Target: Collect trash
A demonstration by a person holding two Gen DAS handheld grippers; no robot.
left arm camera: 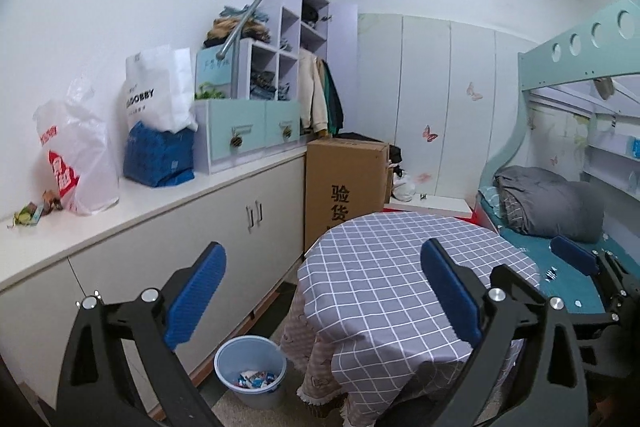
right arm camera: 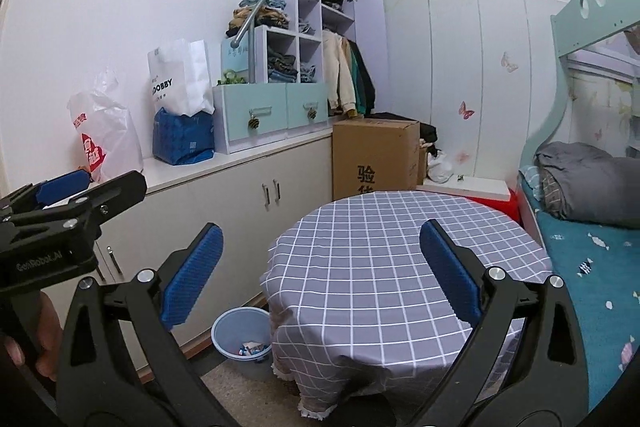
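A blue bin (left arm camera: 251, 371) stands on the floor between the white cabinet and the round table; it holds several wrappers (left arm camera: 256, 379). It also shows in the right wrist view (right arm camera: 240, 337). Small wrappers (left arm camera: 34, 213) lie on the cabinet top at the far left. My left gripper (left arm camera: 324, 291) is open and empty, held above the bin and the table edge. My right gripper (right arm camera: 320, 271) is open and empty above the table. The round table (right arm camera: 400, 267) has a grey checked cloth.
The white cabinet (left arm camera: 160, 267) carries a white plastic bag (left arm camera: 76, 155), a paper bag (left arm camera: 160, 95), a blue pack (left arm camera: 160, 157) and teal drawers (left arm camera: 248, 131). A cardboard box (left arm camera: 344, 183) stands behind the table. A bed (right arm camera: 592, 227) lies at right.
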